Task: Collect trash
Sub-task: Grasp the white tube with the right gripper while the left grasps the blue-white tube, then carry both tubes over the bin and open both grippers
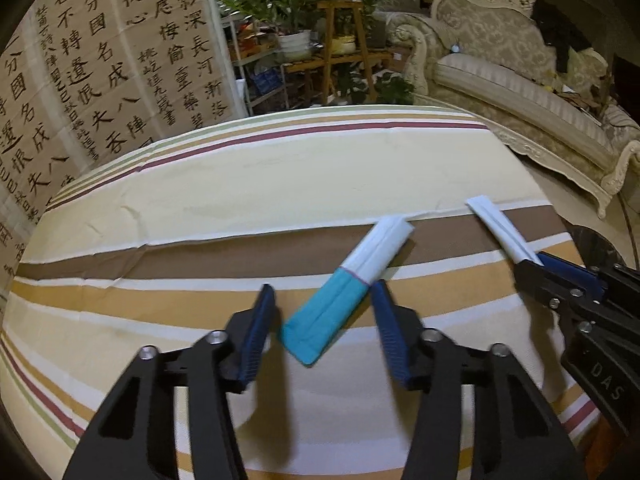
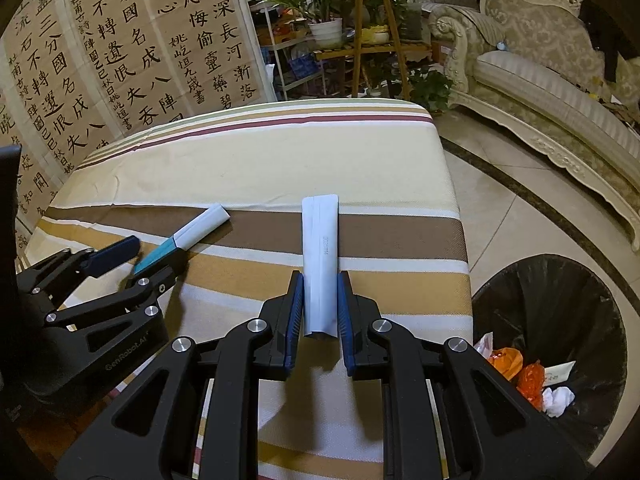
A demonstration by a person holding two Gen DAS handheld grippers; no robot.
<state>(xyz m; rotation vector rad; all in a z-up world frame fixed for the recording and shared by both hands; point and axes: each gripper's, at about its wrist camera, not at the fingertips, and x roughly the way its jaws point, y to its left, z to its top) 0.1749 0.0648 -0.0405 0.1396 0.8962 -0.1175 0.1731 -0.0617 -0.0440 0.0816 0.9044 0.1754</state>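
Now, on the left wrist view, my left gripper (image 1: 324,320) has its jaws apart, the teal packet (image 1: 344,292) lying slantwise between them on the cloth (image 1: 240,176). From the right wrist, my right gripper (image 2: 320,308) is clamped on the white packet (image 2: 320,256). That grip looks near the packet's end, so it may slip before the bin (image 2: 560,320)

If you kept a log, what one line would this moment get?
left gripper: open around teal-and-white wrapper | right gripper: shut on white wrapper | trash bin: beside table, already holds litter
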